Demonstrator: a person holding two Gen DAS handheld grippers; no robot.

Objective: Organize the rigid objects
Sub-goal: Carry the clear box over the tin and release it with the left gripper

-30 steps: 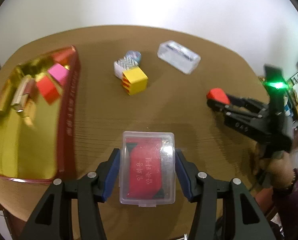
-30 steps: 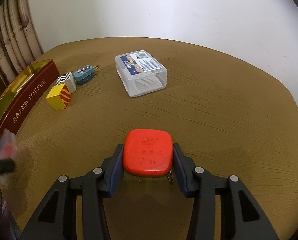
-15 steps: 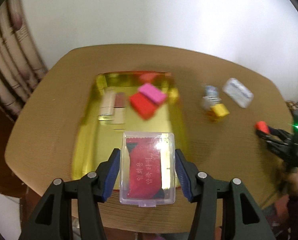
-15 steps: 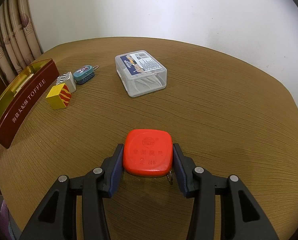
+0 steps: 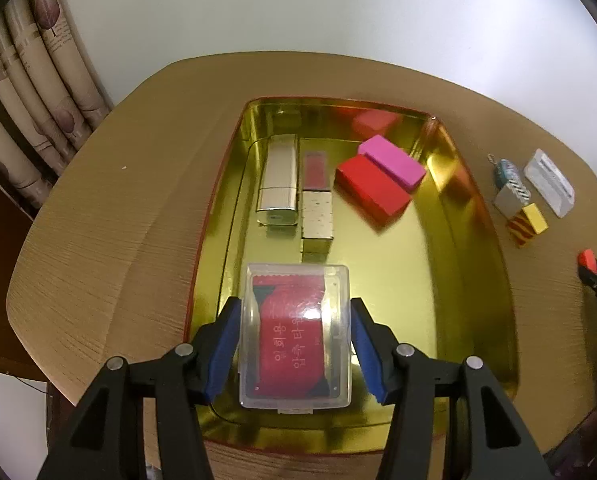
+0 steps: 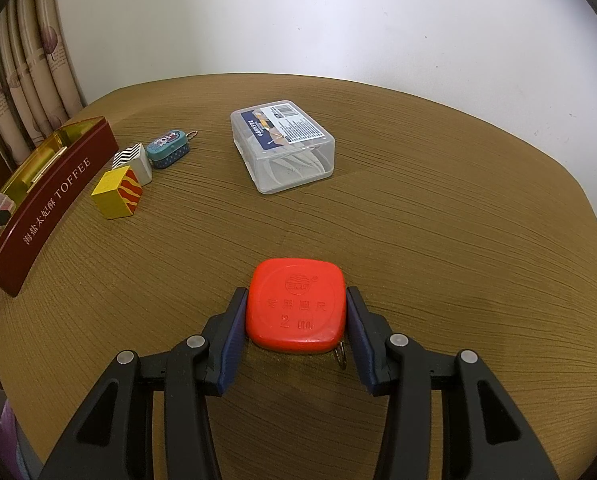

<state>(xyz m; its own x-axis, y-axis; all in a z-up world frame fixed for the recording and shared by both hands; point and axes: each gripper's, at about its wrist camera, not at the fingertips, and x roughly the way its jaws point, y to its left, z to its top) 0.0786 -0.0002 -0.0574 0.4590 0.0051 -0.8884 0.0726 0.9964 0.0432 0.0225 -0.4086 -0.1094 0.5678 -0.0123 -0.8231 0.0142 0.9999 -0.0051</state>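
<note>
Brown wood-grain table (image 6: 418,208) against a white wall. My left gripper (image 5: 294,340) is pinching the clear case (image 5: 296,336) over the near end of the gold tin (image 5: 482,264); the right gripper (image 6: 296,316) clamps the red tape measure (image 6: 296,308) above the table. Risk: released from up here, the case could slide into the gold lighter (image 5: 278,176).

Gold-lined tin (image 5: 478,240) — maroon outside; red block (image 5: 372,190), pink block (image 5: 396,162); yellow cube (image 6: 116,194) with red waves; zebra-striped cube (image 6: 132,160) — black-white; red tape measure (image 6: 296,310).

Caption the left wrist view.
Left gripper holds a clear box over the gold tin tray.
</note>
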